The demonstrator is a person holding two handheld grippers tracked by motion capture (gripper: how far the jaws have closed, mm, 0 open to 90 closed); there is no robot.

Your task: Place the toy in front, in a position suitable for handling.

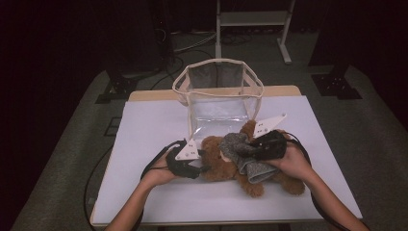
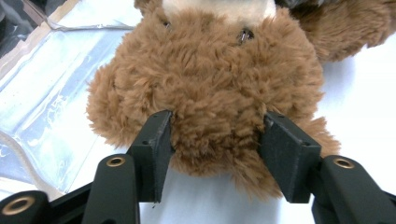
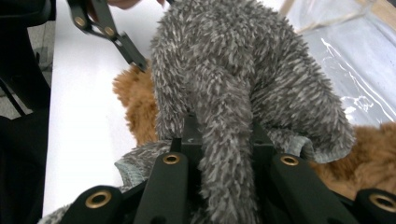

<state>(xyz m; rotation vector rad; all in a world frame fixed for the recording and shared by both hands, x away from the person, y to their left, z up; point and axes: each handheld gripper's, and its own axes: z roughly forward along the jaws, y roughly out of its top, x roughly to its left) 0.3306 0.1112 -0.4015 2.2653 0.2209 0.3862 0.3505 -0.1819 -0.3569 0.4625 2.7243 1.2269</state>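
A: Two grips on one toy. The left hand-held gripper (image 2: 217, 140) has its jaws pressed into the fur at the top of the bear (image 1: 226, 163)'s head; the right hand-held gripper (image 3: 222, 140) is pinched tight on a fold of the grey sweater (image 3: 243, 79). The bear lies on its back near the middle of the bench (image 1: 154, 125), just in front of the clear bag (image 1: 219, 91).

B: Risk?

A: The head grip is mostly plush, so I judge a hard pull on the sweater could slip the fur out of the jaws, or drag the whole bear toward the right. The knit could also catch on an arm.

B: Room?

A: Open bench to left and right. The bag stands close behind, and its soft rim could tip if it is bumped. The front edge is near the forearms.
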